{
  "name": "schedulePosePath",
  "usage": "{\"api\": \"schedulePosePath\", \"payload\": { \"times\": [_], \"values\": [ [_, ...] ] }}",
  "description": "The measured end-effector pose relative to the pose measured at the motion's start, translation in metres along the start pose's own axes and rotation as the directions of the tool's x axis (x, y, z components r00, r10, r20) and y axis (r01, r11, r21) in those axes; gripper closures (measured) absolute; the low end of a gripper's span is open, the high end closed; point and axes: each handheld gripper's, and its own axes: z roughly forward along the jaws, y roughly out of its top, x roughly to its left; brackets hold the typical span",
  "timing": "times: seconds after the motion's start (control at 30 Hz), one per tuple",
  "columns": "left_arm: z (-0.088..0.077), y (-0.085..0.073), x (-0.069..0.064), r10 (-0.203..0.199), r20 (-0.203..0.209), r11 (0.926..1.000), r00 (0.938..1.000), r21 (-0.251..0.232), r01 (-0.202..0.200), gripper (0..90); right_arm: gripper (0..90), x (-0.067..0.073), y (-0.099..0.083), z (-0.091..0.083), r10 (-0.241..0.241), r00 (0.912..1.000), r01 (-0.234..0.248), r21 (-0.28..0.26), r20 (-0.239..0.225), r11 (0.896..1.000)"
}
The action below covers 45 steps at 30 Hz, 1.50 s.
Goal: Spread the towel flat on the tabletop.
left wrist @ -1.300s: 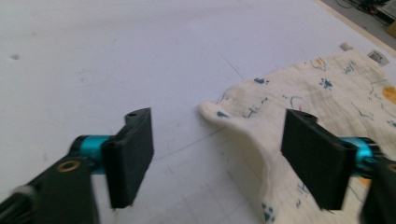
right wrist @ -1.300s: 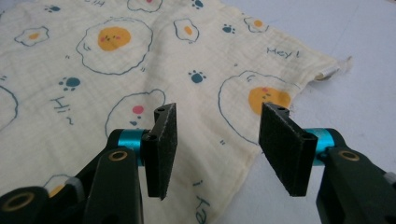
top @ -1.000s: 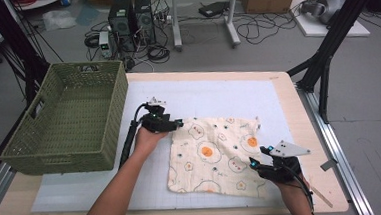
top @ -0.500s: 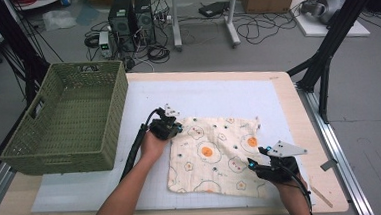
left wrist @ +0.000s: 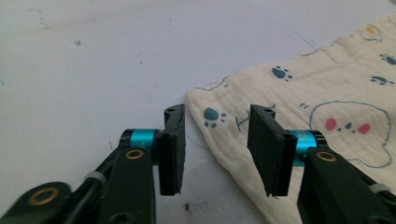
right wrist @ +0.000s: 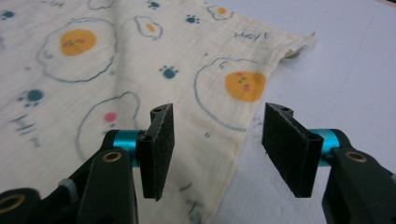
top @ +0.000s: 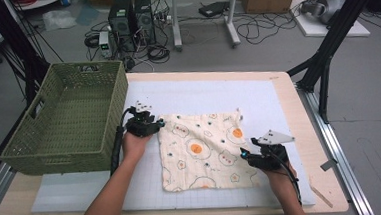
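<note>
On the white mat [top: 278,102] that covers the wooden table [top: 306,105], a cream cloth [top: 206,151] printed with fried eggs and paw marks lies spread flat, a little right of the table's middle. The left gripper [top: 158,123] sits at the cloth's 10 o'clock corner; in the left gripper view [left wrist: 215,140] its jaws stand apart, having just been opening, with the corner's edge lying on the mat between them and neither pad pressing on it. The right gripper [top: 243,153] is at the cloth's 4 o'clock edge. In the right gripper view [right wrist: 217,144] its jaws are spread, straddling the cloth's side edge: one pad over the fabric, the other over bare mat, nothing pinched. An egg with an orange yolk [right wrist: 245,85] lies just beyond that gap. A green woven basket [top: 69,120] stands at 9 o'clock from the cloth, at the table's left edge, just beside the left hand [top: 134,143].
</note>
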Motion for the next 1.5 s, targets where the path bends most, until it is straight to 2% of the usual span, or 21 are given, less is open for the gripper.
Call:
{"api": "schedulePosePath", "payload": {
  "times": [0.17,0.3,0.43,0.5,0.53,0.6,0.67,0.73,0.8,0.93,1.0,1.03,1.07,1.1,1.13,1.2,1.33,1.37,1.4,1.47,1.5],
  "values": [
    [-0.008,-0.001,0.000,-0.024,0.037,0.9997,0.9990,0.000,0.024,44.3,56.5,-0.017,0.016,0.026,0.009,0.9999,-0.009,0.003,-0.009,1.000],
    [-0.014,0.003,-0.005,0.000,0.045,0.9998,0.9990,-0.020,0.001,44.8,51.7,-0.027,0.029,0.057,0.037,0.9993,-0.037,0.044,-0.003,0.998],
    [-0.017,0.003,-0.007,0.002,0.057,1.0000,0.9984,-0.001,-0.002,45.0,52.8,-0.037,0.037,0.084,0.083,0.9962,-0.085,0.097,0.025,0.992],
    [-0.018,0.003,-0.007,0.003,0.059,1.0000,0.9983,0.009,-0.003,45.2,71.7,-0.043,0.040,0.089,0.099,0.9950,-0.100,0.085,0.008,0.991],
    [-0.019,0.004,-0.008,0.004,0.059,0.9999,0.9982,0.010,-0.004,45.3,80.7,-0.044,0.042,0.090,0.086,0.9959,-0.088,0.088,0.026,0.992],
    [-0.019,0.004,-0.009,0.007,0.062,0.9998,0.9980,0.018,-0.009,45.9,86.5,-0.046,0.044,0.091,0.053,0.9920,-0.066,0.113,0.115,0.991],
    [-0.019,0.003,-0.012,0.014,0.073,0.9995,0.9972,0.027,-0.016,45.9,86.5,-0.052,0.042,0.089,0.075,0.9775,-0.100,0.119,0.197,0.988],
    [-0.017,0.003,-0.015,0.029,0.089,0.9987,0.9956,0.039,-0.032,46.0,84.6,-0.057,0.039,0.086,0.111,0.9698,-0.137,0.111,0.217,0.984],
    [-0.013,0.002,-0.020,0.043,0.102,0.9974,0.9939,0.054,-0.049,46.4,75.4,-0.057,0.039,0.083,0.123,0.9707,-0.145,0.096,0.206,0.985],
    [-0.002,-0.002,-0.030,0.063,0.118,0.9923,0.9910,0.099,-0.075,46.8,65.9,-0.053,0.040,0.070,0.136,0.9759,-0.145,0.047,0.171,0.988],
    [0.003,-0.004,-0.036,0.096,0.116,0.9867,0.9886,0.120,-0.110,50.7,62.2,-0.050,0.037,0.062,0.141,0.9789,-0.147,0.029,0.148,0.989],
    [0.004,-0.006,-0.041,0.143,0.090,0.9792,0.9856,0.132,-0.154,60.2,60.6,-0.049,0.035,0.058,0.143,0.9809,-0.147,0.019,0.132,0.989],
    [0.004,-0.006,-0.045,0.171,0.079,0.9762,0.9820,0.121,-0.180,65.3,59.4,-0.048,0.034,0.054,0.137,0.9826,-0.141,0.022,0.126,0.990],
    [0.005,-0.006,-0.047,0.178,0.082,0.9753,0.9806,0.118,-0.187,80.4,59.2,-0.046,0.032,0.050,0.135,0.9838,-0.137,0.013,0.118,0.990],
    [0.005,-0.005,-0.048,0.196,0.058,0.9719,0.9788,0.120,-0.202,85.4,58.6,-0.045,0.029,0.045,0.130,0.9850,-0.131,0.003,0.113,0.991],
    [0.005,-0.004,-0.042,0.181,0.007,0.9767,0.9835,0.117,-0.180,86.3,58.3,-0.042,0.025,0.037,0.124,0.9866,-0.125,0.000,0.106,0.992],
    [0.003,-0.004,-0.020,0.155,-0.052,0.9830,0.9866,0.108,-0.149,86.4,56.0,-0.034,0.014,0.024,0.131,0.9888,-0.132,0.009,0.072,0.991],
    [0.003,-0.005,-0.015,0.133,-0.062,0.9867,0.9892,0.102,-0.126,86.4,56.1,-0.032,0.011,0.022,0.132,0.9892,-0.133,0.013,0.064,0.991],
    [0.002,-0.005,-0.009,0.106,-0.051,0.9903,0.9930,0.095,-0.101,86.2,56.2,-0.029,0.008,0.021,0.127,0.9905,-0.128,0.016,0.052,0.992],
    [0.001,-0.005,-0.006,0.094,-0.045,0.9924,0.9946,0.084,-0.090,84.1,56.7,-0.023,0.003,0.020,0.120,0.9924,-0.121,0.027,0.026,0.992],
    [0.000,-0.005,-0.005,0.082,-0.040,0.9940,0.9958,0.076,-0.079,79.1,57.0,-0.020,0.001,0.020,0.119,0.9928,-0.120,0.029,0.011,0.992]
  ]
}}
